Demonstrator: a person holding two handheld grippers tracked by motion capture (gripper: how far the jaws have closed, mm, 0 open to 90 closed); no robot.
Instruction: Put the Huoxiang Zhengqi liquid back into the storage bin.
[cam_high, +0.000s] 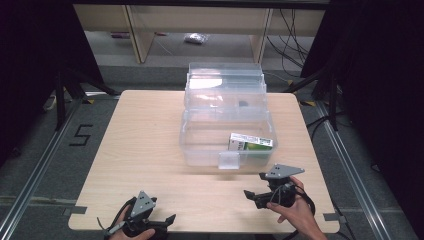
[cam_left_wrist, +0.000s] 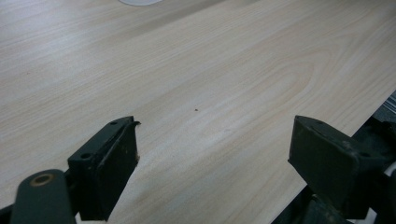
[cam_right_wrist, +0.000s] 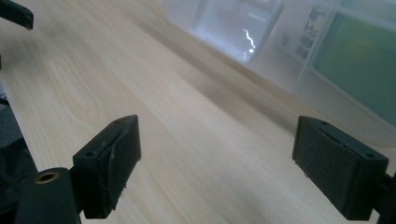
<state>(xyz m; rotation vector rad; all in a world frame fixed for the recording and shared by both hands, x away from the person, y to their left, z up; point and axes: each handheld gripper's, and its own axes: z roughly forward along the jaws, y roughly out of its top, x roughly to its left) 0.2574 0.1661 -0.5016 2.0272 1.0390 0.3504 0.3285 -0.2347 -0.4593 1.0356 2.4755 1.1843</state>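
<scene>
My left gripper (cam_high: 167, 220), lower left, and my right gripper (cam_high: 253, 187), lower right, both rest over the table (cam_high: 145, 150) with jaws spread, empty. Centre: clear plastic bin (cam_high: 200, 145) holding a green-and-white box (cam_high: 250, 143).

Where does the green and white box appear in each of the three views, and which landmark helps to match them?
High view: the green and white box lies inside the clear plastic container, at its front right.
Left gripper view: the box is not in it.
Right gripper view: upper right, seen through the container's wall.
Shared landmark: the wooden table.
</scene>
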